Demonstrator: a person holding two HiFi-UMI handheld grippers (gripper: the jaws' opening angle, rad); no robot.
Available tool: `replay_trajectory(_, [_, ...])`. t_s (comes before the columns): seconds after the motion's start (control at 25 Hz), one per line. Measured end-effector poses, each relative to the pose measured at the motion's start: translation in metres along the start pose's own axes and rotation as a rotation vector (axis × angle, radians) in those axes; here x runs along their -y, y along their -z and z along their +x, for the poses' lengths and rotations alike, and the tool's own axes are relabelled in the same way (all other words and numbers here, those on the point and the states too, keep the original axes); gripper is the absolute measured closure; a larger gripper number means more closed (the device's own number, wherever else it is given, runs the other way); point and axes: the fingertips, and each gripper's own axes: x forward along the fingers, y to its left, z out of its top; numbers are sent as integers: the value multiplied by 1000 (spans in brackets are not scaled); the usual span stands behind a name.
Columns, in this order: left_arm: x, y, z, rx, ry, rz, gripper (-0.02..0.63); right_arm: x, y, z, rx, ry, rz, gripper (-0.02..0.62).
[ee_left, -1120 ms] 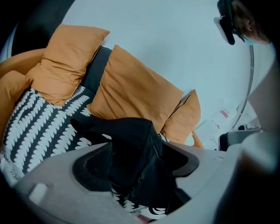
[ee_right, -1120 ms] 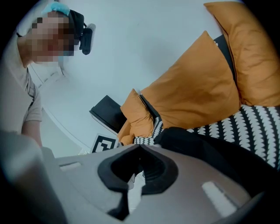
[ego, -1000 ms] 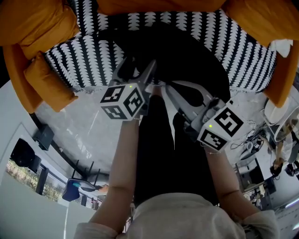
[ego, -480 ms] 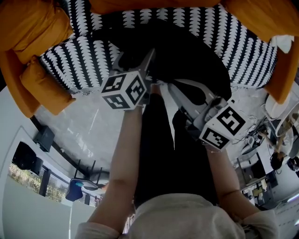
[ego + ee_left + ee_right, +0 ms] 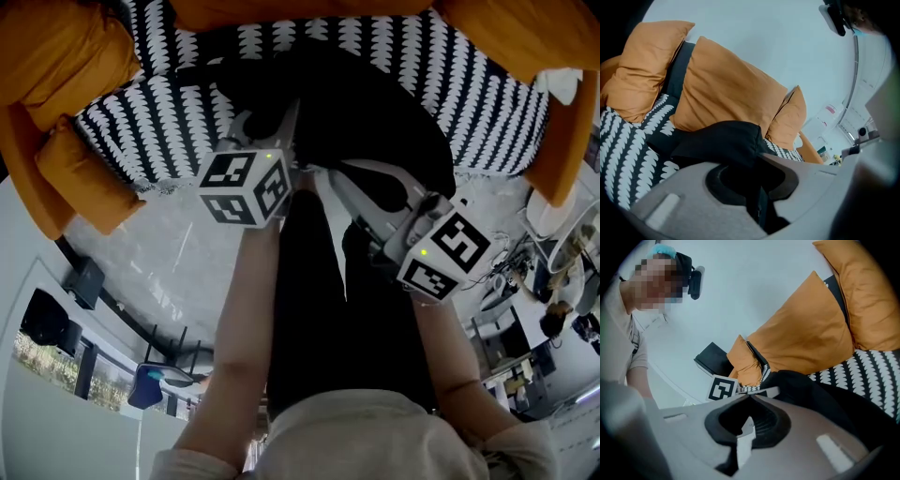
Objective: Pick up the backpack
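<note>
A black backpack (image 5: 375, 112) lies on a black-and-white patterned sofa seat (image 5: 150, 112). In the left gripper view the backpack (image 5: 722, 138) bulges just past the jaws. My left gripper (image 5: 272, 127) sits at its near left edge. Its jaws have just been closing, and black fabric now fills the gap of the left gripper (image 5: 759, 157). My right gripper (image 5: 319, 173) rests at the near edge of the backpack (image 5: 806, 390). The right gripper (image 5: 750, 394) has its tips together, and no fabric shows between them.
Orange cushions (image 5: 56, 56) (image 5: 525, 37) line the sofa's back and both ends; a smaller one (image 5: 84, 169) hangs at the left front corner. Pale floor (image 5: 178, 244) lies before the sofa. The person's legs and arms fill the lower middle.
The left gripper's jaws, wide apart before, have closed onto the backpack's fabric. Both grippers have sunk a little toward the sofa. The right gripper stays shut.
</note>
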Motion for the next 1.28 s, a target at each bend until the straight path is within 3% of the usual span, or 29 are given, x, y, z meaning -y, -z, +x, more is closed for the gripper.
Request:
replay_trajectory(0.24, [59,0,-21,85,70,5,551,0,-10,-50,98,20,-47,592])
replay_trajectory(0.4, [52,-20,-33,117,90,-27,551,3,-29,-33,97,42,-55,592])
replay_trajectory(0.68, [110,-63,-69,249,172,81,552,-11,-54,-63,152,104,-86,592])
replay_trajectory(0.96, [146,-90,-78,286,209,107,552,-19,-86,-86,235,52,-138,592])
replay_trajectory(1.28, [176,-114,-105,326,207,180,552,-45,-118,-121,286,56,-227,592])
